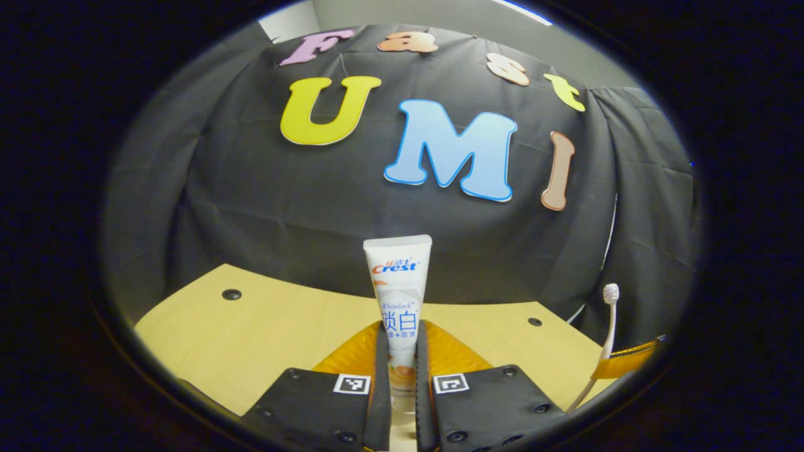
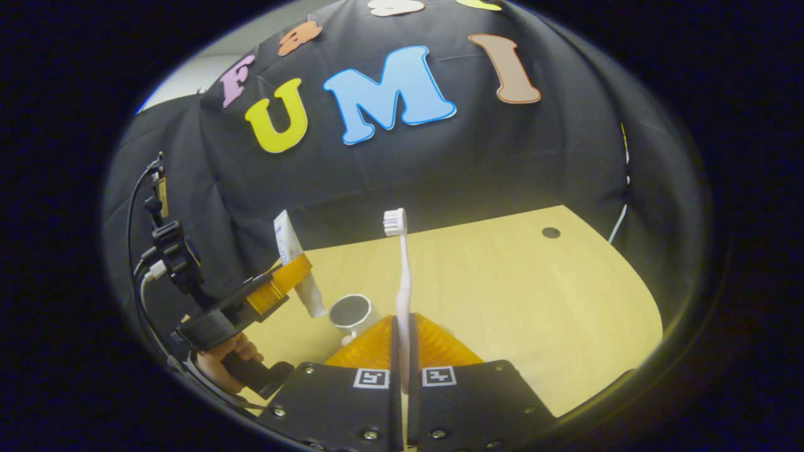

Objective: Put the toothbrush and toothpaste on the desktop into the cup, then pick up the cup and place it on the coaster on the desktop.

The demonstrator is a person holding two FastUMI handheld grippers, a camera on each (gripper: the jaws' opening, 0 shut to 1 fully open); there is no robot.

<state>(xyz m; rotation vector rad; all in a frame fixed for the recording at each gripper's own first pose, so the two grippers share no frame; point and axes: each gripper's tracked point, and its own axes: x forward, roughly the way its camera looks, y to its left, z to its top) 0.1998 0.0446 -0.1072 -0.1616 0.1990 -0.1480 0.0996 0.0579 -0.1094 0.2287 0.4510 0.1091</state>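
A white toothpaste tube (image 1: pixel 398 295) stands upright above the desktop, and my left gripper (image 1: pixel 402 358) is shut on its lower half. In the right gripper view a white toothbrush (image 2: pixel 402 276) points bristles up, with my right gripper (image 2: pixel 402 358) shut on its handle. A small pale cup (image 2: pixel 350 311) stands open on the desktop, just left of the right gripper's fingers. Above and left of the cup, the left gripper (image 2: pixel 286 277) holds the toothpaste tube (image 2: pixel 290 248) tilted. In the left gripper view the toothbrush (image 1: pixel 608 329) rises at the far right.
The light wooden desktop (image 2: pixel 534 301) has small dark holes (image 2: pixel 551 232) near its back edge. Black cloth walls close in the back and sides. A hand (image 2: pixel 227 355) grips the left gripper's handle, with cables running off it at the left.
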